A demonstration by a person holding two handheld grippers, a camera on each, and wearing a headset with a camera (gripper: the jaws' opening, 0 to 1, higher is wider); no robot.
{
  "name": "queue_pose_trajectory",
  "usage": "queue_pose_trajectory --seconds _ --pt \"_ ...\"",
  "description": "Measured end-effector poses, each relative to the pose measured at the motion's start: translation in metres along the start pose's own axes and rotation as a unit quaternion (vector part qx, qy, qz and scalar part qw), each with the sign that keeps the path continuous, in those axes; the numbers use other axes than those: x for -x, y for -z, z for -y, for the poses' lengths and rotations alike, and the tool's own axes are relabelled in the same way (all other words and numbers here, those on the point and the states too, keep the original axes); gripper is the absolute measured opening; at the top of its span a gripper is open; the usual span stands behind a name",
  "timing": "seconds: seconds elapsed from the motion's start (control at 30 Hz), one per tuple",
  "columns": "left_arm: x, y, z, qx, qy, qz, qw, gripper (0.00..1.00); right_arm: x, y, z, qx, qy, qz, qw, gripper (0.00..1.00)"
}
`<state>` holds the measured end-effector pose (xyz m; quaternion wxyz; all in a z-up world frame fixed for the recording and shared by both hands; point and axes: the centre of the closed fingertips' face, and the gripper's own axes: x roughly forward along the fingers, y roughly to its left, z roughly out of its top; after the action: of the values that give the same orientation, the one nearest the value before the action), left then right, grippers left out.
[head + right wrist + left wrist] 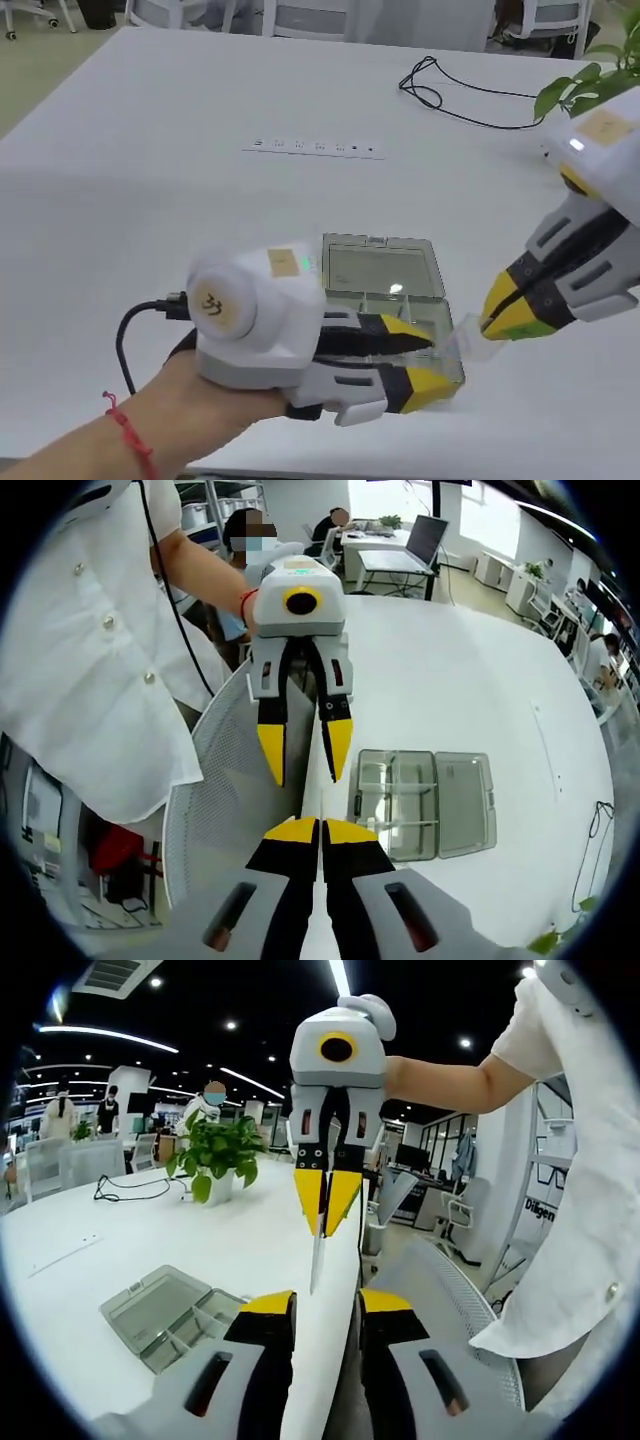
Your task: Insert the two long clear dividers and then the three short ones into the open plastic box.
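The open clear plastic box (428, 262) lies near the table's front edge, its lid flat behind the base, and clear dividers stand in the base. My right gripper (505, 316) hovers just right of the box, shut on a small clear divider (466, 338) that hangs toward the box's right wall. The left gripper view shows that gripper (328, 1200) tip-down, with the divider (315, 1260) edge-on below its tips. My left gripper (425, 356) is open at the box's front right corner, with nothing between its jaws. Seen from the right gripper (320, 832), the left gripper (305, 752) faces it beside the box (465, 805).
A white power strip (315, 147) lies mid-table, and a black cable (450, 100) loops at the far right. A potted plant (590, 85) stands at the right edge. A mesh office chair (215, 780) sits below the table's front edge.
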<state>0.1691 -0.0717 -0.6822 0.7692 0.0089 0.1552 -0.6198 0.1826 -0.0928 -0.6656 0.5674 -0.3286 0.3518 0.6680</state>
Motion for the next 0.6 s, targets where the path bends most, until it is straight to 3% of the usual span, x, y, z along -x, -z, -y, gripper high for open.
queue_pose_trajectory --seconds 0.27,0.37,0.6 --pt "0.013 0.010 -0.014 -0.003 -0.020 -0.018 0.9996 0.39 -0.002 0.013 0.020 -0.003 0.026 -0.017 0.9995 0.03" --pt "0.019 0.016 -0.019 -0.006 -0.028 -0.030 0.9991 0.44 -0.005 0.020 0.034 -0.007 0.036 -0.021 0.9991 0.03" --pt "0.029 0.025 -0.029 -0.001 -0.040 -0.040 0.9984 0.57 -0.014 0.028 0.048 -0.011 0.051 -0.032 0.9982 0.03"
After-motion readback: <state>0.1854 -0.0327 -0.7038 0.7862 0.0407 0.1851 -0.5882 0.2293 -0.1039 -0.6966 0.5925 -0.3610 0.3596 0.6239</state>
